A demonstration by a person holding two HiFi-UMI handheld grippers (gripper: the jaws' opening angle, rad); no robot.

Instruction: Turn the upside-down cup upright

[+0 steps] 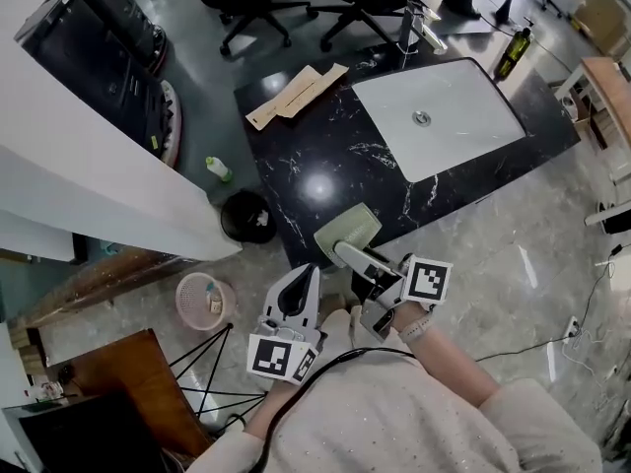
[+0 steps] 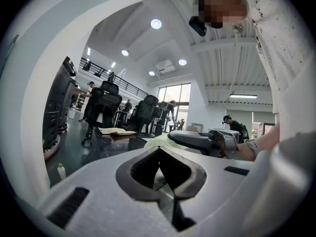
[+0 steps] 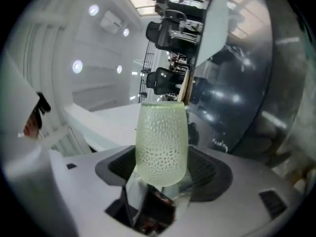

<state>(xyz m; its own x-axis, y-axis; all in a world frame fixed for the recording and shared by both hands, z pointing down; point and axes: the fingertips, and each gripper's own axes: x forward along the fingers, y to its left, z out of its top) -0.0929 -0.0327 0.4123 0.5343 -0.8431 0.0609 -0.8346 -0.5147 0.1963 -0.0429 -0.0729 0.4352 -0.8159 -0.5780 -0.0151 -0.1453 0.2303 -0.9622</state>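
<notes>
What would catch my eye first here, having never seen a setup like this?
Most likely the pale green dimpled cup, clamped between the fingers of the right gripper and filling the middle of the right gripper view. Next comes the black marble counter with its white sink, ahead of the person. The left gripper sits beside the right one, its fingers together on nothing.

The sink (image 1: 439,116) sits in the right half of the counter (image 1: 325,156), with the faucet (image 1: 419,28) behind it and paper (image 1: 294,95) at the far left. Over the near edge, the cup (image 1: 347,231) lies between the jaws of the right gripper (image 1: 345,252). The left gripper (image 1: 304,272) is to its left.
</notes>
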